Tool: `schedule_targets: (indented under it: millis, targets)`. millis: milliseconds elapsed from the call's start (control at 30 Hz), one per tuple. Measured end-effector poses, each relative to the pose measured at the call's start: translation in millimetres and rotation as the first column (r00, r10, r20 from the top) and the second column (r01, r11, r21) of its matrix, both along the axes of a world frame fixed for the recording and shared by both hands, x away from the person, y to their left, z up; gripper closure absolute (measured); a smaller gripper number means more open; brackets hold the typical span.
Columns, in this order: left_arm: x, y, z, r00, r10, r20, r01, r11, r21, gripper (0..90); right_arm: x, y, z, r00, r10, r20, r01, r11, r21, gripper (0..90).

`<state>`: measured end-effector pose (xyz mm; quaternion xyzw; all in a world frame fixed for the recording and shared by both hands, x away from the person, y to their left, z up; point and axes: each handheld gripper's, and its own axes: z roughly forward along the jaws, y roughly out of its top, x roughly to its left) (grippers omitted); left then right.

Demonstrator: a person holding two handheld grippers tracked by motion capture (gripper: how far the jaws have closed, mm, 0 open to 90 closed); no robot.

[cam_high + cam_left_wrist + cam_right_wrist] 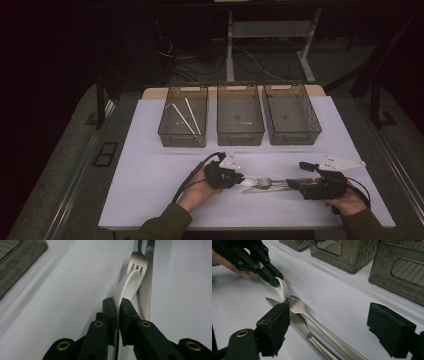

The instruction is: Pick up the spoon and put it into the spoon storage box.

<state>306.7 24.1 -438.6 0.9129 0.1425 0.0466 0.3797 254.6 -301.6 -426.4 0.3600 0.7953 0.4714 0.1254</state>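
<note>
Sorting looks barely begun: two white sticks point(186, 117) lie in the 11 o'clock bin point(183, 114). Left hand-held gripper point(117, 306) clamps the spoon point(127, 286) at 6 o'clock; fork point(298, 305), knife point(303, 328) remain on the counter point(150, 170); right hand-held gripper point(332, 326) gapes.

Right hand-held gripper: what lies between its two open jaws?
The metal fork and knife handles run side by side between the right hand-held gripper jaws, in the right gripper view.

A dim lab or workshop: behind the white table board point(150, 195), loose cables point(250, 60) trail around a white metal desk frame point(230, 45).
</note>
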Motion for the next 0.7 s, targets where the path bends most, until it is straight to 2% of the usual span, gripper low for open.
schedule_targets:
  millis: [133,333,400,500,633,700]
  targets:
    - [-0.5,-0.1,1.1,1.0000,0.008,-0.003,-0.008,1.0000,0.006,83.7,0.0,-0.3,0.1,1.0000,-0.001,0.003,0.001,1.0000,0.002,18.4]
    - [2.7,2.7,2.2,0.9995,0.010,-0.030,-0.010,1.0000,0.003,83.9,0.1,-1.1,0.5,1.0000,-0.001,0.005,0.001,1.0000,0.005,18.4]
    - [3.1,3.3,2.5,0.9983,0.027,-0.051,-0.028,0.9995,-0.018,83.9,-0.1,-0.9,0.6,1.0000,-0.001,0.006,0.001,1.0000,0.005,18.4]
    - [4.5,6.9,6.2,0.9986,0.025,-0.046,-0.026,0.9995,-0.015,83.9,-0.2,-0.8,0.7,1.0000,-0.002,0.006,0.002,1.0000,0.004,18.4]
    - [3.8,11.8,12.1,0.9987,0.027,-0.042,-0.029,0.9985,-0.046,83.9,-0.2,-0.7,0.7,1.0000,-0.003,0.006,0.003,1.0000,0.006,18.4]
    - [4.0,13.5,15.0,0.9988,0.033,-0.037,-0.034,0.9983,-0.047,83.9,-0.3,-0.5,0.7,1.0000,-0.001,0.004,0.001,1.0000,0.005,18.4]
